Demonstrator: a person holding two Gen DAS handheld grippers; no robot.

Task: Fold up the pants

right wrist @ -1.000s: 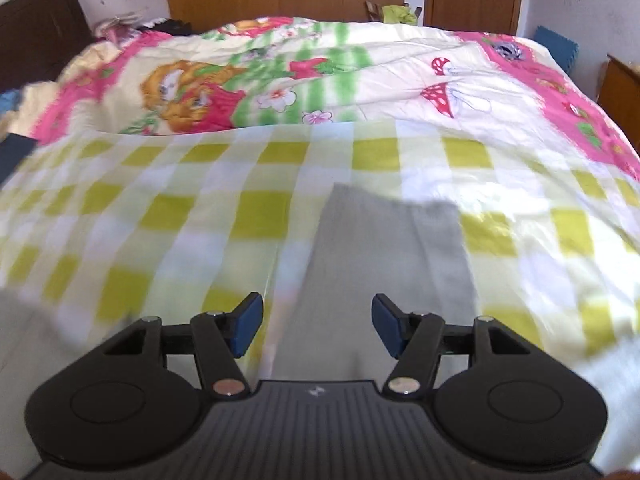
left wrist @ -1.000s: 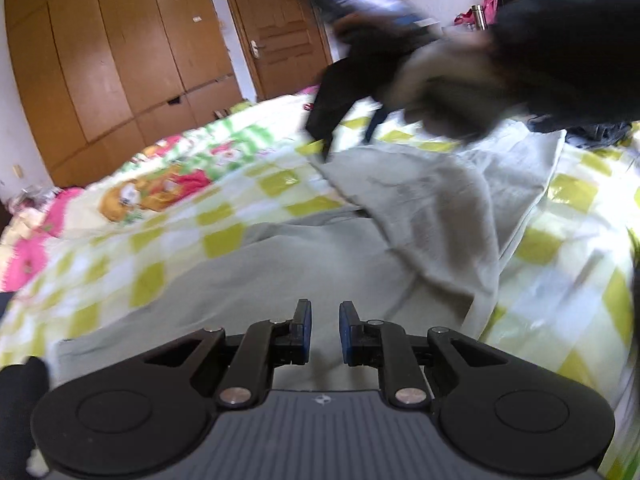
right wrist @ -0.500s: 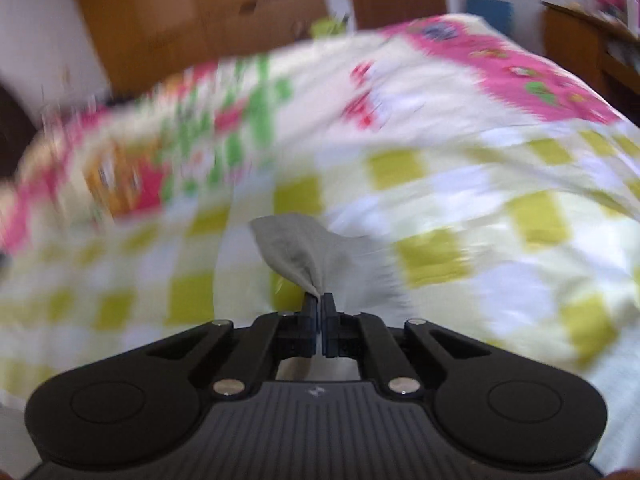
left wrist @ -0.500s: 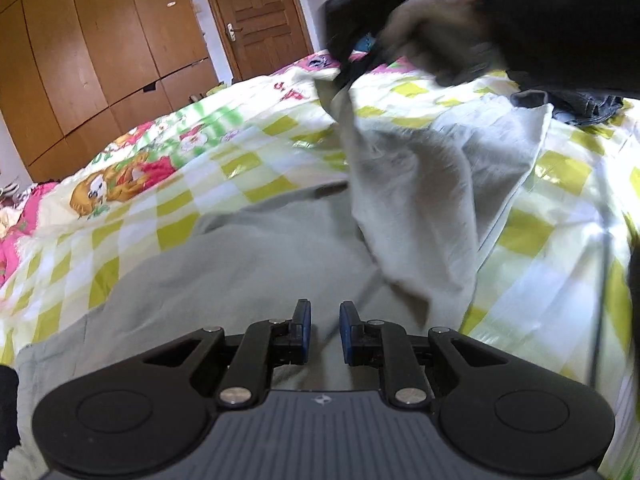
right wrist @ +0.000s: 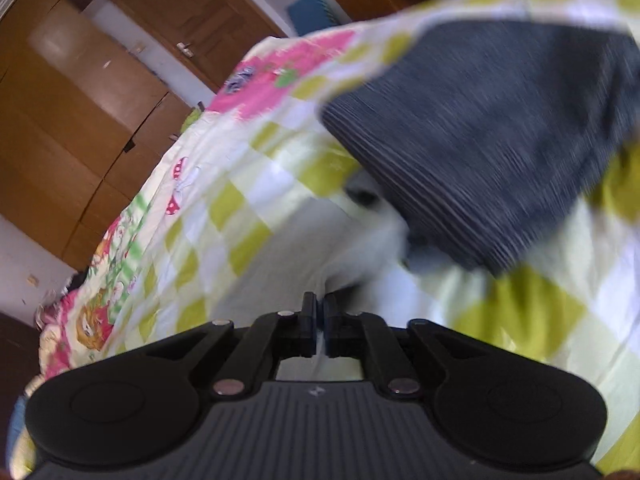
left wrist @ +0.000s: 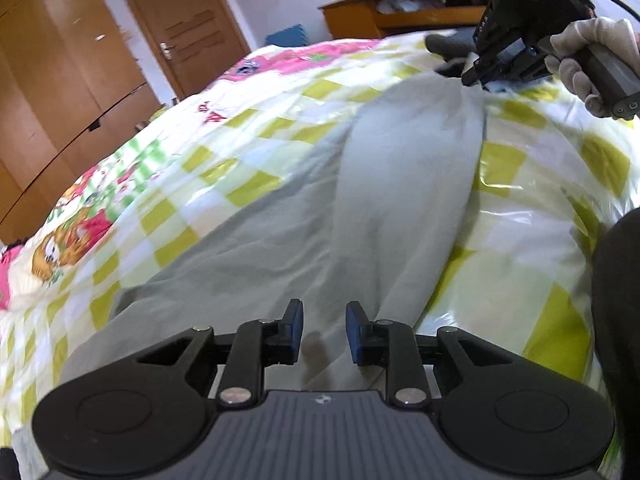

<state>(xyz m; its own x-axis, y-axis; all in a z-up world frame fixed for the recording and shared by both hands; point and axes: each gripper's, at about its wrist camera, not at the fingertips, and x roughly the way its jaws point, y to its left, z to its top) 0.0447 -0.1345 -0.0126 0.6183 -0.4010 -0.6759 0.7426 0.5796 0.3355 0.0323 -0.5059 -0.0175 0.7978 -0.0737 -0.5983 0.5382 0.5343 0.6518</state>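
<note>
Light grey pants [left wrist: 400, 184] lie on a bed with a yellow-checked cover [left wrist: 532, 216]. One leg is folded over and stretches away toward the upper right. My left gripper [left wrist: 322, 334] is open, just above the pants near their close end, holding nothing. My right gripper [left wrist: 474, 74] shows in the left wrist view at the upper right, shut on the far end of the folded leg. In the right wrist view its jaws [right wrist: 319, 322] pinch pale grey cloth [right wrist: 360, 256].
A dark ribbed garment [right wrist: 492, 140] lies just beyond the right gripper. Wooden wardrobes [left wrist: 60, 80] and a door [left wrist: 188, 28] stand behind the bed. A wooden desk [left wrist: 400, 8] stands at the back right. A dark sleeve [left wrist: 618, 320] is at the right edge.
The right gripper shut on the leg end and carried it across to the far right, laying the leg flat. The left gripper's jaws opened wider.
</note>
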